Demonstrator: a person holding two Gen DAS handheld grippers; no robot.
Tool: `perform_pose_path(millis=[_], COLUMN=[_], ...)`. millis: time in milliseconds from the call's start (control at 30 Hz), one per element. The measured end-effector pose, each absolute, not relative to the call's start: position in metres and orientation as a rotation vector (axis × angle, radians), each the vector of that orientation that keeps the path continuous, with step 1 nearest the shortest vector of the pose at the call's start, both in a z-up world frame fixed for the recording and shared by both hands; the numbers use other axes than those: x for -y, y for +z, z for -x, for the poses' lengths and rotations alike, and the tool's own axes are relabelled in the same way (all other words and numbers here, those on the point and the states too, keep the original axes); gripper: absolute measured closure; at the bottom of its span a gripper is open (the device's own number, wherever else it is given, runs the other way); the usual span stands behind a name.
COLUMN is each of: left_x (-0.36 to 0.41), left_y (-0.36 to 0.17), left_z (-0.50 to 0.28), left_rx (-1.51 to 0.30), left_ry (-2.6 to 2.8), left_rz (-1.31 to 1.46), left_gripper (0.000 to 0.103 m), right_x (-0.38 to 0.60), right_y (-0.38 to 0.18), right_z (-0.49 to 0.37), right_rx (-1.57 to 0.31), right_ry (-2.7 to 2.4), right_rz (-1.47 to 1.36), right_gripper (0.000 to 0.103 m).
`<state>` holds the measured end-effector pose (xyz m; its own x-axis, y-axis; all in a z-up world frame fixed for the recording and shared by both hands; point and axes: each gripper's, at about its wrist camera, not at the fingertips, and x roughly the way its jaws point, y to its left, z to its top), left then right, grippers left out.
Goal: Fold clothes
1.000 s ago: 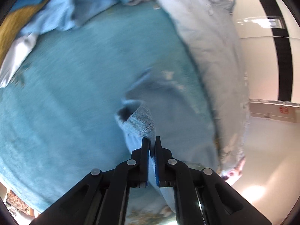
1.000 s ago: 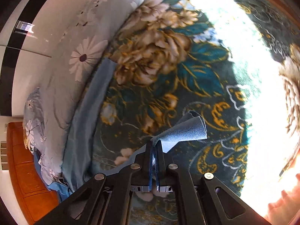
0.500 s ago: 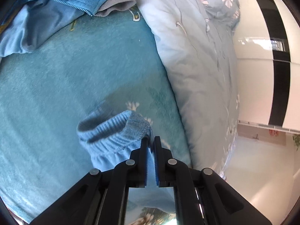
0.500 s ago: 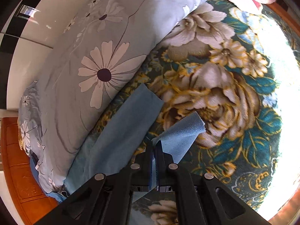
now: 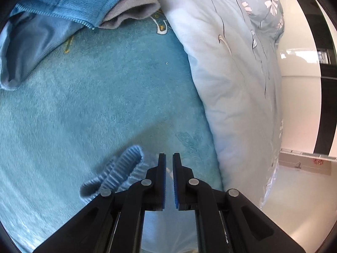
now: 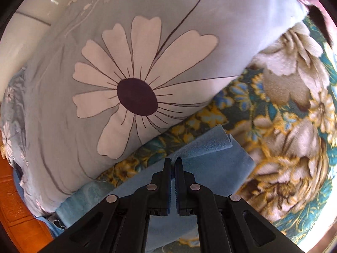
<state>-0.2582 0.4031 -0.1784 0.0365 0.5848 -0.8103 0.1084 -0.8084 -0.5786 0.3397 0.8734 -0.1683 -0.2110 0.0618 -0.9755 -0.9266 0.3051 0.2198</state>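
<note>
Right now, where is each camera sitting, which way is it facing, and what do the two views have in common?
Left wrist: on the left gripper, angled down at the teal blanket; its black fingers show beside a ribbed garment cuff.
Right wrist: on the right gripper, looking steeply down at the floral blanket; its fingers pinch blue fabric.
Shared: the daisy-print quilt.

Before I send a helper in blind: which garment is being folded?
On the teal floral blanket, beside the daisy-print quilt, lies a plain light-blue garment. Unlike the zippered fleece pile, it has a ribbed cuff.
</note>
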Motion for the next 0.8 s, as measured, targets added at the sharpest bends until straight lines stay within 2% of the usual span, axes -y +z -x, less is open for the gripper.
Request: perform_pose_path(millis=[167, 267, 300, 333, 433, 467, 533, 700, 800], left_x=[-0.404, -0.397, -0.394, -0.390, -0.381, -0.379, -0.374, -0.376, -0.389], left_y=[-0.173, -0.164, -0.162, -0.158, -0.153, -0.155, -0.160, -0.176, -0.187], left_z=[0.243, 0.229, 0.225, 0.219, 0.200, 0.193, 0.179, 0.153, 0.147], left_rx=[0.635, 0.593, 0.579, 0.560, 0.522, 0.516, 0.520, 0.580, 0.555], left_ry=[1.814, 1.843, 1.857, 1.874, 1.896, 1.892, 1.868, 1.776, 1.745], left_rz=[1.936, 1.918, 1.908, 1.897, 1.869, 1.866, 1.872, 1.897, 1.917], left_gripper=[0.096, 0.087, 0.077, 0.070, 0.063, 0.062, 0.059, 0.058, 0.058], right_x=[-0.877, -0.873, -0.870, -0.866, -0.845, -0.832, -0.813, -0.777, -0.773], right_y=[-0.175, -0.166, -0.159, -0.152, -0.122, -0.114, -0.114, -0.172, -0.191], right_z=[-0.331, -0.328, -0.327, -0.327, -0.332, -0.340, -0.356, -0.396, -0.400], right_rx=[-1.452, -1.430, -1.420, -1.402, -1.285, -1.258, -1.262, -1.482, -1.540], right_ry=[1.174, 1.238, 1.272, 1.301, 1.383, 1.388, 1.359, 1.168, 1.134], right_rz=[0.840, 0.839, 0.834, 0.827, 0.778, 0.733, 0.677, 0.567, 0.485], right_gripper=[0.095, 0.069, 0.056, 0.050, 0.046, 0.042, 0.041, 0.042, 0.042])
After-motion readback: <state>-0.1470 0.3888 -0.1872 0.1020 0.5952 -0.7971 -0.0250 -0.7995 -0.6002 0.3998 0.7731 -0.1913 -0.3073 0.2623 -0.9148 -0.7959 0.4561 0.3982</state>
